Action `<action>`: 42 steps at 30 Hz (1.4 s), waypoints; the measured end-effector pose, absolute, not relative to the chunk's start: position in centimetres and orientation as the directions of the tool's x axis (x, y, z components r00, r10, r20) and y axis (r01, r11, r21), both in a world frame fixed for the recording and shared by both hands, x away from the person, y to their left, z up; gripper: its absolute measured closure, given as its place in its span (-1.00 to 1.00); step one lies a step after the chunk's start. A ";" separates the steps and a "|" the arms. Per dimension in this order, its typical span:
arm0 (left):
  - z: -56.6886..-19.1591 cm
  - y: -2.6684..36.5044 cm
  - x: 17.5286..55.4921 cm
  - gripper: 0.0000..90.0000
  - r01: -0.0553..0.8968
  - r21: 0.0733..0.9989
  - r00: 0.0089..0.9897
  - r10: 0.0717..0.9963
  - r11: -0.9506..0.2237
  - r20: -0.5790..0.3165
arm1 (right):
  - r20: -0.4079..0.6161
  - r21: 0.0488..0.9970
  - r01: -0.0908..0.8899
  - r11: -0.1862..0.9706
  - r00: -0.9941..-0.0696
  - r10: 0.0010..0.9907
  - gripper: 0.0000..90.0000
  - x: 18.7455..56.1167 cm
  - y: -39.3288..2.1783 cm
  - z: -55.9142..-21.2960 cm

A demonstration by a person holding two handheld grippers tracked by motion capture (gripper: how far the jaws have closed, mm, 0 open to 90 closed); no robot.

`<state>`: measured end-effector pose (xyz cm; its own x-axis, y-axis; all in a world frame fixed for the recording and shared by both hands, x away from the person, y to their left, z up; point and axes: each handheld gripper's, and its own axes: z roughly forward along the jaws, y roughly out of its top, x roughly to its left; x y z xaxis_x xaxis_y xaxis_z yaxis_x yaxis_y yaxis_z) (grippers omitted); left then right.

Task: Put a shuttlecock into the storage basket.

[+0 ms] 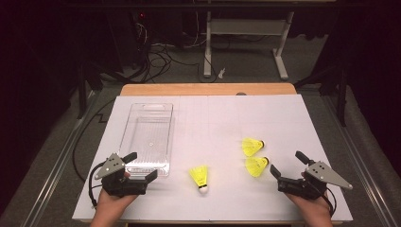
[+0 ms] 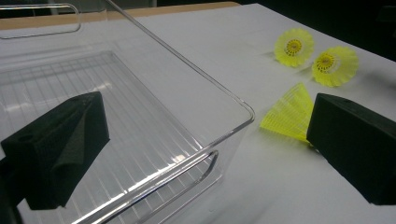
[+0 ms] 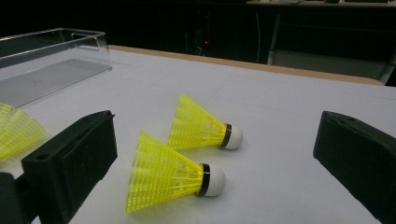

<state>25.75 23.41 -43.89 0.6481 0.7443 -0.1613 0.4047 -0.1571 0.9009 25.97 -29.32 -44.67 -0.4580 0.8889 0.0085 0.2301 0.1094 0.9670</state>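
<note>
Item 1: left gripper [image 1: 141,166], held in a hand at the table's near left corner. Jaws spread wide with nothing between them; in the left gripper view one jaw stands over the bin's near end, the other beside the lone shuttlecock's skirt.

Item 2: right gripper [image 1: 287,163], held in a hand at the table's near right corner. Jaws spread wide, nothing pinched; in the right gripper view the nearer shuttlecock of the pair lies on the table ahead, between the two jaws, touching neither.

Item 3: clear plastic bin [image 1: 147,109], long and rectangular, on the left half of the table [image 1: 213,113], running from near the far edge toward the near edge. Nothing inside.

Item 4: lone yellow shuttlecock [image 1: 200,176], lying on its side near the middle of the near edge, white cork toward that edge, just right of the bin's near corner.

Item 5: pair of yellow shuttlecocks [image 1: 255,156], lying on their sides just beside each other, right of centre, corks toward the right edge, close ahead of the right gripper.
</note>
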 end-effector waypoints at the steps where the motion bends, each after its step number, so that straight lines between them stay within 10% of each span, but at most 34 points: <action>1: -43.9 23.4 25.8 -0.99 0.404 0.901 0.649 0.744 -0.156 -0.162 | 0.003 0.967 0.226 0.113 -0.457 0.889 -0.99 25.9 -29.3 -44.7; 42: -43.7 24.0 26.0 -0.99 0.405 0.905 0.634 0.753 -0.129 -0.176 | 0.008 0.967 0.226 0.114 -0.477 0.879 -0.99 26.0 -29.2 -45.0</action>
